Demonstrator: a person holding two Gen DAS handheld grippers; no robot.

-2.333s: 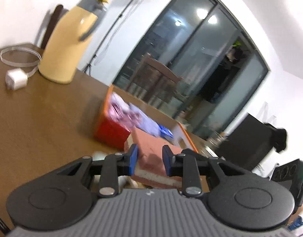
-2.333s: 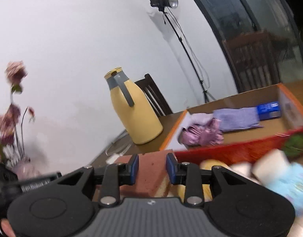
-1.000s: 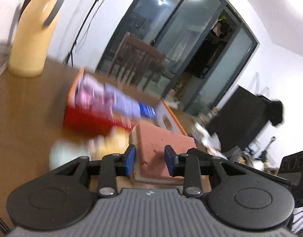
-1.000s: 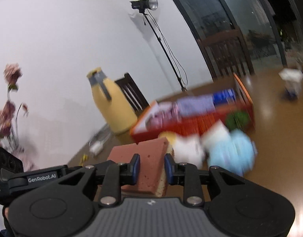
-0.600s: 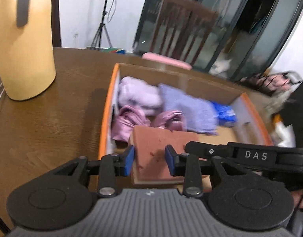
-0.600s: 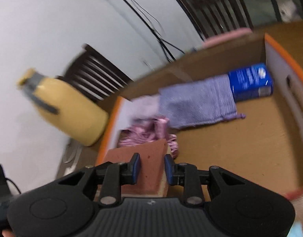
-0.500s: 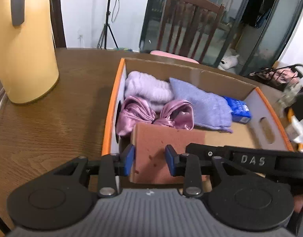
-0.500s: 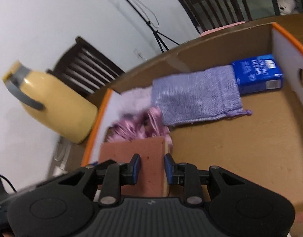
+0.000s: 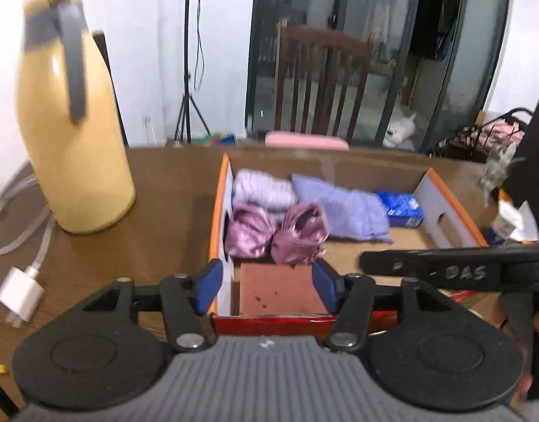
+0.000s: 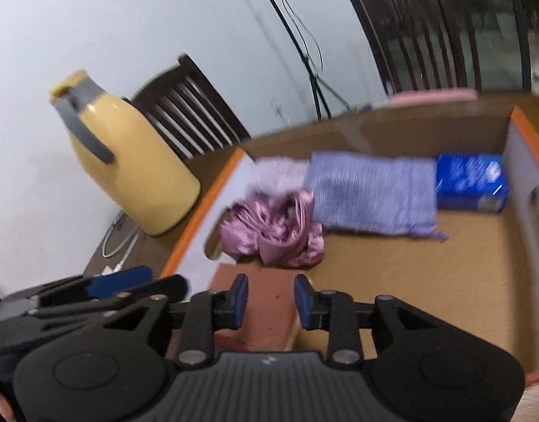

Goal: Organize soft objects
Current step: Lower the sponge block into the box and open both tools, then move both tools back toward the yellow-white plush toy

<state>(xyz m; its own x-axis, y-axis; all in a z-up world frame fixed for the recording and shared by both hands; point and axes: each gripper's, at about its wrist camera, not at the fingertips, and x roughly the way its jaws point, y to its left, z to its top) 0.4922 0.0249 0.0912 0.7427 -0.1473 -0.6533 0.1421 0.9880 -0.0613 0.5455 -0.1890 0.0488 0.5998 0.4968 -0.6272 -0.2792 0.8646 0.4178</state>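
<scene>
A red-brown sponge (image 9: pixel 280 293) with a yellow underside lies flat in the front left corner of the orange-rimmed cardboard box (image 9: pixel 448 204). My left gripper (image 9: pixel 266 288) hangs just over the box's near wall. Its jaws are opening, and the sponge shows between them with a gap at the left pad. In the right wrist view my right gripper (image 10: pixel 271 301) hovers over the same sponge (image 10: pixel 266 302). Its jaws are opening too, and the pads stand clear of it. A black finger (image 9: pixel 445 270) of the right gripper crosses the left view.
The box (image 10: pixel 199 211) also holds a pink satin bow (image 9: pixel 276 232), a lavender fluffy cloth (image 9: pixel 262 190), a purple knitted cloth (image 9: pixel 343 211) and a blue packet (image 9: pixel 401 207). A yellow jug (image 9: pixel 72 140) and a white charger (image 9: pixel 20 293) sit left on the wooden table (image 9: pixel 164 211).
Both grippers carried the sponge over the box and down into its front left corner. Their jaws have since widened, the left far more, and the sponge now rests on the box floor.
</scene>
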